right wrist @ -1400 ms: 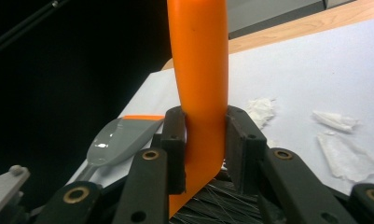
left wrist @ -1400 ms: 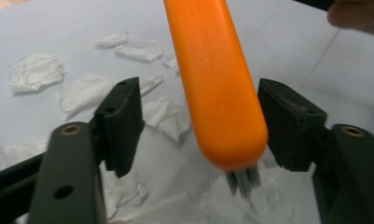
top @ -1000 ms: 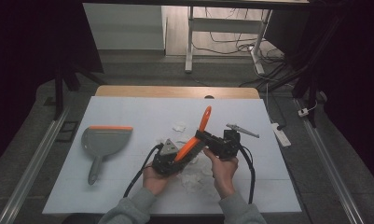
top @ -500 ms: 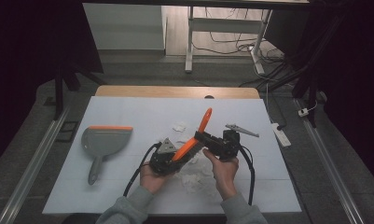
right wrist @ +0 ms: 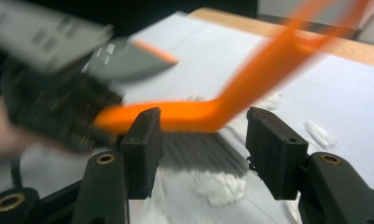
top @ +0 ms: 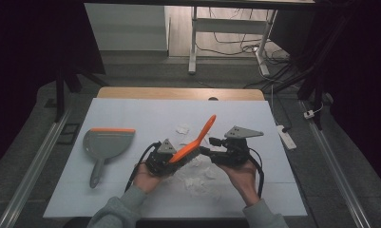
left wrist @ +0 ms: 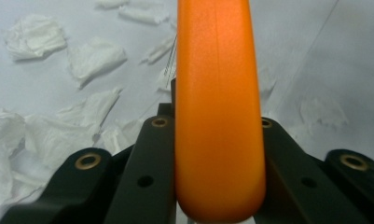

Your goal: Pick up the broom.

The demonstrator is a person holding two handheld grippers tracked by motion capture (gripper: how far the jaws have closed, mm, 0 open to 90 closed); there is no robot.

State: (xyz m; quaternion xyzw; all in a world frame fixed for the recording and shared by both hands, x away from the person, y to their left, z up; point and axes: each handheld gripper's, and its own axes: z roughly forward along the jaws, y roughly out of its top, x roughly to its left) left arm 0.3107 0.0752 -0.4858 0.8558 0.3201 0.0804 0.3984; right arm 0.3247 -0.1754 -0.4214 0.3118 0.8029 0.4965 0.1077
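Between left claw (left wrist: 217, 186) jaws, smooth orange plastic brush (left wrist: 217, 102).

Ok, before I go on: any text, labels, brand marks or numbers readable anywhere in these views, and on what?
None can be read.
Grey plate on the left gripper, right gripper view: dark marks, too blurred to tell whether they are text.
Orange brush: plain, no print.
Grey dustpan: no label visible.
Right gripper jaws: no markings.
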